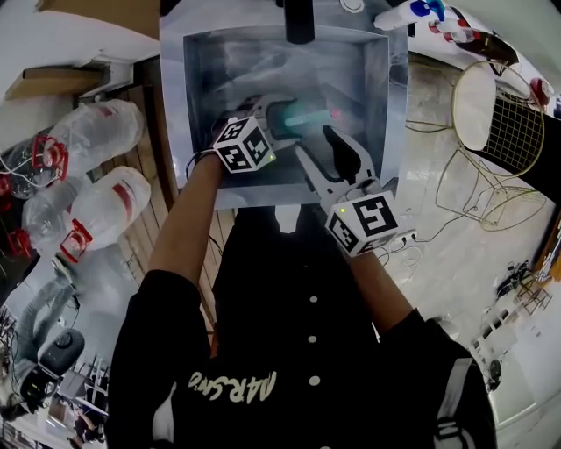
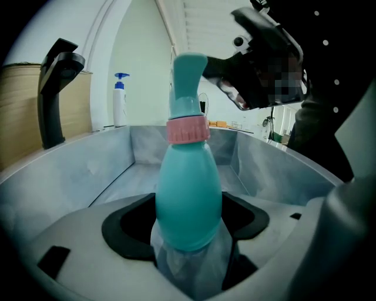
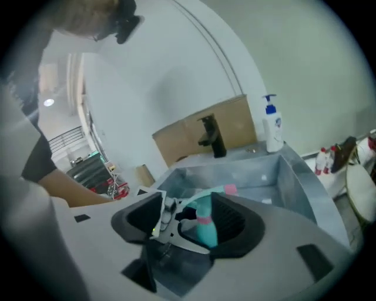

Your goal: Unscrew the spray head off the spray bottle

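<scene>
Brushed-steel sink (image 1: 198, 88): left claw (image 2: 188, 226) clamps the smooth teal spray bottle (image 2: 188, 188), its base hidden; right claw (image 3: 191, 217) gapes, released, around the blurred spray head (image 3: 204, 197).

A steel sink (image 1: 377, 88) carried everything. On its far edge, near the middle, stood a black tap (image 1: 299, 22); at the far right corner stood a white pump bottle (image 1: 408, 15) with a blue head. On the floor (image 1: 438, 219) lay big clear water jugs (image 1: 105, 131) to the sink's left and a wire chair (image 1: 491, 123) to its right.
</scene>
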`<state>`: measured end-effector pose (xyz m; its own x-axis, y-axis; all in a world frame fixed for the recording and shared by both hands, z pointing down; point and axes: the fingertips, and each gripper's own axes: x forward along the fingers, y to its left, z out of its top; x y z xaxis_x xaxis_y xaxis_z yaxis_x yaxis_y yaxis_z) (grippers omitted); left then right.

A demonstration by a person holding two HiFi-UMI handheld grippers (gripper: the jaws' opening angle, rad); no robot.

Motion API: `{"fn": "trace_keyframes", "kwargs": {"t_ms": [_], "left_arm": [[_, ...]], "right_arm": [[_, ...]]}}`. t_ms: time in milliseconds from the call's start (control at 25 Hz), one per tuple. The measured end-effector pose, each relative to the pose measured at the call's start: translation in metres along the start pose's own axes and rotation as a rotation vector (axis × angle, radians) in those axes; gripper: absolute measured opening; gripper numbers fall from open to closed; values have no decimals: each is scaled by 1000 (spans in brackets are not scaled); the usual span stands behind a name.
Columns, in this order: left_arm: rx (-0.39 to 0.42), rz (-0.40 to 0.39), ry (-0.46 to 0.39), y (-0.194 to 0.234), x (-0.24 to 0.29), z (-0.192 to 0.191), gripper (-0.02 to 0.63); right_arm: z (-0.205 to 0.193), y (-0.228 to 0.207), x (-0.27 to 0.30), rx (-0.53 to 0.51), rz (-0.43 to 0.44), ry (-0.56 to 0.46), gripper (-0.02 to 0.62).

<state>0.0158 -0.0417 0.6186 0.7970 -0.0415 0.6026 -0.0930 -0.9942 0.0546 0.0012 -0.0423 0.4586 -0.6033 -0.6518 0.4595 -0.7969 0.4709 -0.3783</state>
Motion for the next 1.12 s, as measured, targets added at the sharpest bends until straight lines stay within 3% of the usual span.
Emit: {"fn": "trace_keyframes", "kwargs": {"t_ms": [40,80,240,360,560,800,920,1120], "left_arm": [[0,1,0,0,0,0,357],[1,2,1,0,0,0,357],[-2,8,1,0,0,0,357],[-5,12,-1,1,1,1,357],[0,14,-1,1,2,1,357],[-3,11,-1,0,2,1,357],[-3,11,0,0,1,1,357],[-1,9,0,1,2,1,357]], "right_arm": [[-4,1,3,52,-27,24,318],[-6,2,5,102,-48,44,356],[-14,-7,20,264,-169,93,382],[-16,-9,35,354,-188,109,382],[-16,-12,48,331,-213,128,371],[-21,-21,53,139,-242,156,263],[-23,-23,54,-46,-230,168,205],[-29,-25,58,-369,-144,234,176]]}}
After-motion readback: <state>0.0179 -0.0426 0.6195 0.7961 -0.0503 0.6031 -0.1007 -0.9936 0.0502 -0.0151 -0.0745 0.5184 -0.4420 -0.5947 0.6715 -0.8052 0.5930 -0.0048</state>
